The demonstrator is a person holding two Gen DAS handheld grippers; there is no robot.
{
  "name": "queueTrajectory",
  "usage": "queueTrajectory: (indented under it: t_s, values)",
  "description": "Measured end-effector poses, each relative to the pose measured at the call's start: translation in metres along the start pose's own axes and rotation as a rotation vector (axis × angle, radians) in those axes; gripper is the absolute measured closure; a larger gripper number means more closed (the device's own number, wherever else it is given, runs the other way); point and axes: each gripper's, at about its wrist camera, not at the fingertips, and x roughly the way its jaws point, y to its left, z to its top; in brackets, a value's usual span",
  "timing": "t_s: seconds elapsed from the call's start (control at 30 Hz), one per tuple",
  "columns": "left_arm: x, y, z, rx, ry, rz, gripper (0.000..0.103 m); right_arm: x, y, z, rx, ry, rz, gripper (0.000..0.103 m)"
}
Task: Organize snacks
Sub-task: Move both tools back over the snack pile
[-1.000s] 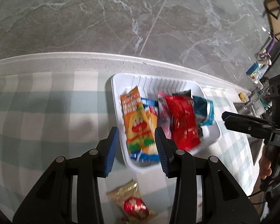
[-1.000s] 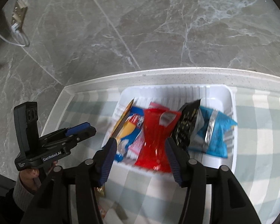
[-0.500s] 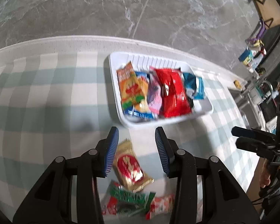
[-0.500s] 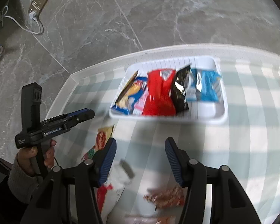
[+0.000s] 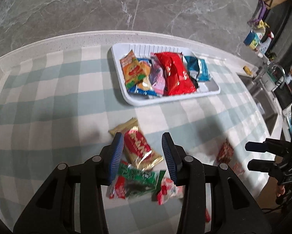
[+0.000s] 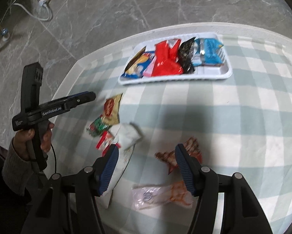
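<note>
Hovering left gripper, jaws apart, straddles gold-and-red foil snack packet for pickup; right gripper likewise gaping, empty; white plastic tray half-filled.

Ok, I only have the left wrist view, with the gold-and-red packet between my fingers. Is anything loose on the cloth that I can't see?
Observer: Yes, a white packet lies beside the green packet, toward the right gripper.
Operator: Anything nearer that gripper?
Observer: A pale clear packet with orange print lies flat under its open fingers.
Operator: And the tray?
Observer: In the tray, a black packet sits between the red packet and the blue packet.
</note>
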Motion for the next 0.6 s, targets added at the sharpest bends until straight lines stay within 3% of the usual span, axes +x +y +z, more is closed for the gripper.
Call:
queueTrajectory:
  t_s: [0.37,0.6]
  values:
    - [-0.007,0.007,-0.022,0.005,0.023,-0.018,0.064,-0.008,0.003,-0.025,0.018,-0.005,-0.027,0.040]
    - [-0.005,0.004,-0.044,0.107,0.074,-0.015,0.064,-0.011,0.001,-0.052,0.049,0.007,-0.055,0.040]
